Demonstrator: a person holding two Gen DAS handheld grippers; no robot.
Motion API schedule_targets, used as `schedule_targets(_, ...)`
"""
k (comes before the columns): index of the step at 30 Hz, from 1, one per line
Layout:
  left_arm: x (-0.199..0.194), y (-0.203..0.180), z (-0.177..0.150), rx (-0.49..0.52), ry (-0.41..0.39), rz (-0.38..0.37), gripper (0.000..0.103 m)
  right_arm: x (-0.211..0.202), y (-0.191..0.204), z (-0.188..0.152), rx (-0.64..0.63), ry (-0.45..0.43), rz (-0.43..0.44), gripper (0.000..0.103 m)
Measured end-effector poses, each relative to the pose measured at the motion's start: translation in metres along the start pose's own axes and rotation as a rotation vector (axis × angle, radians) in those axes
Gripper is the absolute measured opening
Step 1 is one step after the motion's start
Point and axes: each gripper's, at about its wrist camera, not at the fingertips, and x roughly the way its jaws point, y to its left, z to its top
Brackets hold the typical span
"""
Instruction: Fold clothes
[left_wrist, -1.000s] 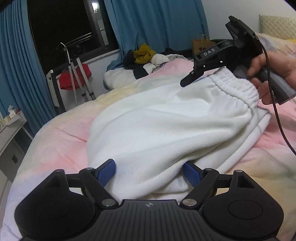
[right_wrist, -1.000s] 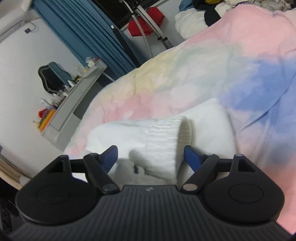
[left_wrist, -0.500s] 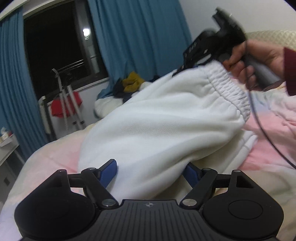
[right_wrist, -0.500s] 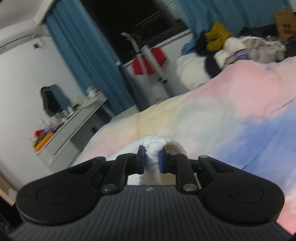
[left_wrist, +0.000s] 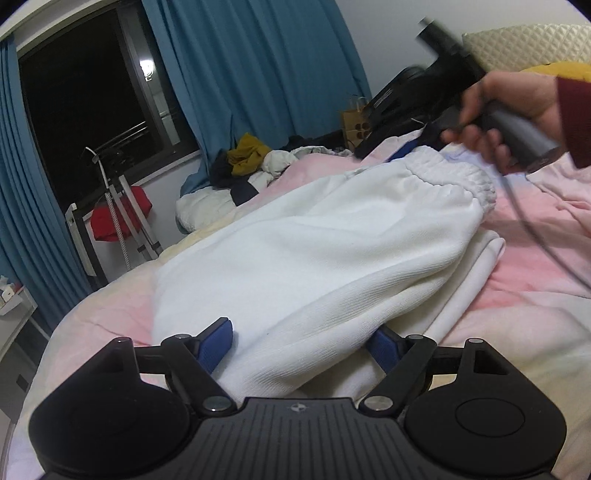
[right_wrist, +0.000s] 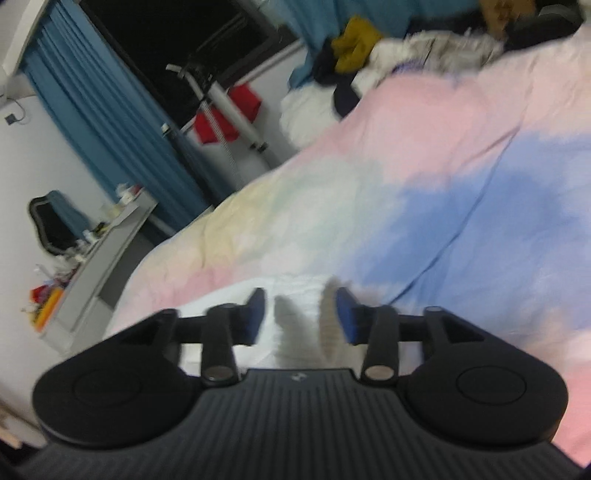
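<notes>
White sweatpants lie folded on the pastel bed cover, the elastic waistband at the far right. My left gripper is open, its blue pads on either side of the near end of the cloth. My right gripper is open, with the white fabric below and between its pads. In the left wrist view the right gripper is blurred, held by a hand just above the waistband.
A pile of clothes lies at the far end of the bed. A drying rack with a red cloth stands by the dark window. A cluttered grey dresser stands at the left. Blue curtains hang behind.
My right gripper was shut on the waistband and lifted it; now it has opened and the waistband lies down on the bed. The left gripper stays open around the near end.
</notes>
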Motion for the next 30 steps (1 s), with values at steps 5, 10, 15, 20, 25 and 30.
schedule_targets(5,-0.005,-0.003,0.001,-0.004,0.006,0.014,0.081,-0.035,0.012,-0.013,-0.034,0.005,-0.029,0.07)
schedule_targets(10,-0.009,-0.001,-0.001,-0.031,0.02,0.008,0.081,-0.053,0.03,-0.036,-0.051,0.03,-0.029,0.07)
schedule_targets(15,-0.013,0.0,-0.001,-0.063,0.025,0.0,0.081,-0.064,0.048,-0.057,-0.083,0.054,-0.053,0.066)
schedule_targets(20,-0.014,0.003,-0.002,-0.092,0.024,-0.007,0.08,-0.042,0.062,-0.06,-0.15,0.029,-0.148,0.034)
schedule_targets(25,-0.019,0.008,0.0,-0.136,0.0,-0.024,0.08,-0.058,0.068,-0.053,-0.179,-0.112,-0.102,0.019)
schedule_targets(30,-0.026,0.016,0.005,-0.194,-0.031,-0.051,0.08,-0.037,0.043,-0.051,-0.137,-0.055,-0.176,0.02)
